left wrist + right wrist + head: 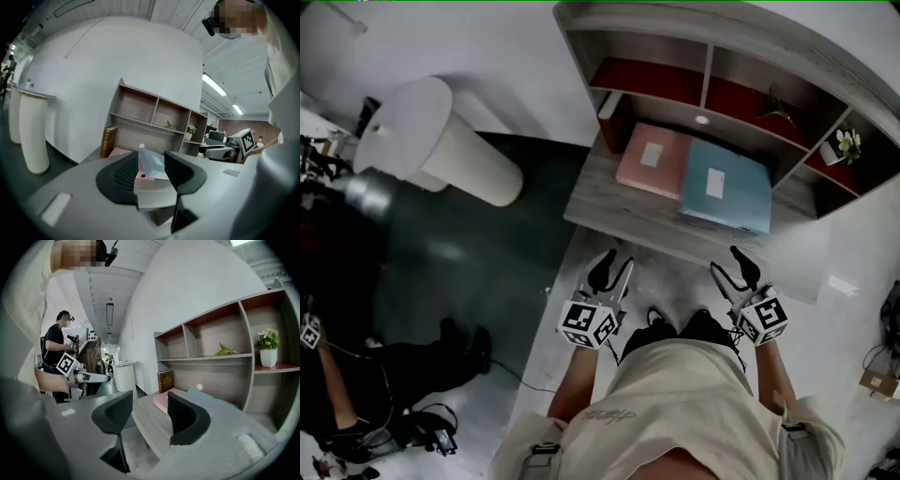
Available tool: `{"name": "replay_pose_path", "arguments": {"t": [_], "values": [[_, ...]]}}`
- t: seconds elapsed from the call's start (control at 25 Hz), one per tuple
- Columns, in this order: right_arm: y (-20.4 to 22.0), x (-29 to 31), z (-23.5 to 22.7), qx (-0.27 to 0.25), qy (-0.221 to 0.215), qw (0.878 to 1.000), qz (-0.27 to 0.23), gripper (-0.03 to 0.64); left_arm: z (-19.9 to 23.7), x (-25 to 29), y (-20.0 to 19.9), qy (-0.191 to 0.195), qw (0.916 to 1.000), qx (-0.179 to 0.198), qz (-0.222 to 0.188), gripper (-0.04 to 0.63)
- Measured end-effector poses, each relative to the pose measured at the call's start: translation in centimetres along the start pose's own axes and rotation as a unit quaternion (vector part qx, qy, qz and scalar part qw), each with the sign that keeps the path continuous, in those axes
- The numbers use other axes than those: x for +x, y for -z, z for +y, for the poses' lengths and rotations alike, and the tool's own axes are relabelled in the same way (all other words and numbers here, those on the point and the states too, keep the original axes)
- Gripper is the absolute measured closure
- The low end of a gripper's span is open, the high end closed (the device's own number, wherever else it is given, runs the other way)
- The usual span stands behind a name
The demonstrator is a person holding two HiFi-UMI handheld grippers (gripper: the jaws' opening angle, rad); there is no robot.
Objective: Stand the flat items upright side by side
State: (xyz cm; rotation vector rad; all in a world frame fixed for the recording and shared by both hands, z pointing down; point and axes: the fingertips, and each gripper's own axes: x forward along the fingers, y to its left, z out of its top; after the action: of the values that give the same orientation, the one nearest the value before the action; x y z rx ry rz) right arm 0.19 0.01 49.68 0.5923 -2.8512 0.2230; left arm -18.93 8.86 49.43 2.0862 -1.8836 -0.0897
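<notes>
Pink folder (653, 159) and blue folder (727, 185) flat, edge to edge, toward the bench's (609, 211) back edge under the shelves. Left gripper (615, 265) and right gripper (729, 267) both released, empty, short of the front edge. Likely trouble: pinching one cover only, then flopping open; or nudging the neighbour askew

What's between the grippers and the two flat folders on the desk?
Nothing visible. The left gripper and right gripper hang short of the desk edge, fingers apart and empty. Only bare desk lies ahead of the pink folder and blue folder, lying flat side by side.
</notes>
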Motion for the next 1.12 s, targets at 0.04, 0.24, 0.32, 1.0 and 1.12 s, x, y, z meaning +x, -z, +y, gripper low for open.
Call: {"name": "replay_pose_path", "arguments": {"t": [0.04,0.24,0.32,1.0,1.12], "values": [[0.1,0.2,0.0,-0.001,0.005,1.0,0.004,0.38,0.4,0.3,-0.1,0.004,1.0,-0.001,0.0,0.411],[0.2,1.5,-0.8,-0.004,0.024,1.0,0.011,0.38,1.2,3.0,0.1,0.029,0.9993,-0.023,0.008,0.411],[0.6,2.2,-1.5,-0.001,0.026,1.0,0.013,0.38,1.3,4.1,0.0,0.043,0.9978,-0.049,0.006,0.411],[0.0,8.9,-11.5,0.045,0.05,0.998,-0.006,0.368,2.0,16.0,-3.4,0.093,0.9938,0.009,0.059,0.411],[0.9,8.2,-13.4,0.064,0.069,0.995,-0.008,0.368,0.8,18.2,-2.7,0.114,0.9907,0.027,0.069,0.411]]}}
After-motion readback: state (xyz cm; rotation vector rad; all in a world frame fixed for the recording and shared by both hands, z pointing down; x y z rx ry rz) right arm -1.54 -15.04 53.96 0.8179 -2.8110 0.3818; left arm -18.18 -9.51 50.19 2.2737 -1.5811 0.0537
